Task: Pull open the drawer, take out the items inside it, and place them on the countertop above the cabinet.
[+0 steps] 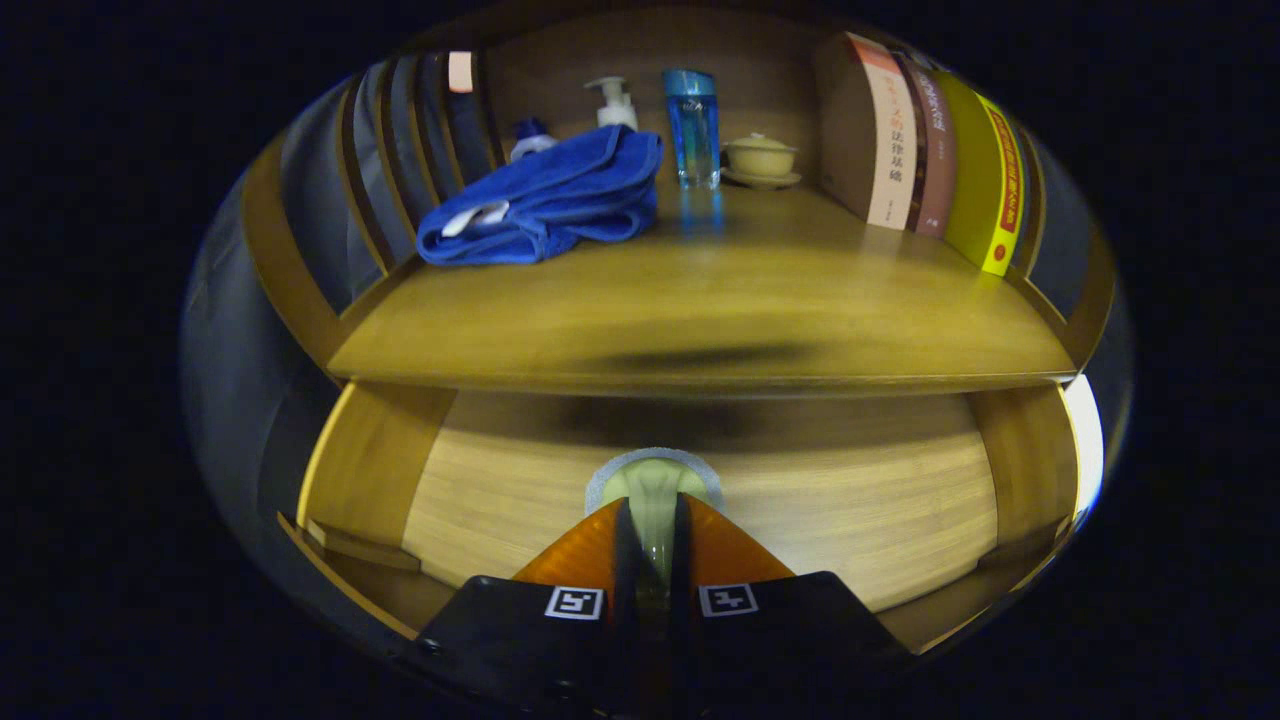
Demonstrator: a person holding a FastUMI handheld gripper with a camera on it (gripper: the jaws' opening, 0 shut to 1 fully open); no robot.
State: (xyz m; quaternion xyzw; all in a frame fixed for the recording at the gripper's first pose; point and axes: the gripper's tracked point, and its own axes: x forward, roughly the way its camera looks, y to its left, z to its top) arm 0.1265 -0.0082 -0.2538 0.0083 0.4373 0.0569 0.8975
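Your tongs are clamped on a pale green item, both fingers pressing its sides, over the open drawer. Beyond, the surface carries a folded blue towel far left, a blue bottle, a small lidded cup, and books far right

Towel left on countertop, bottle behind, books right, drawer beneath.
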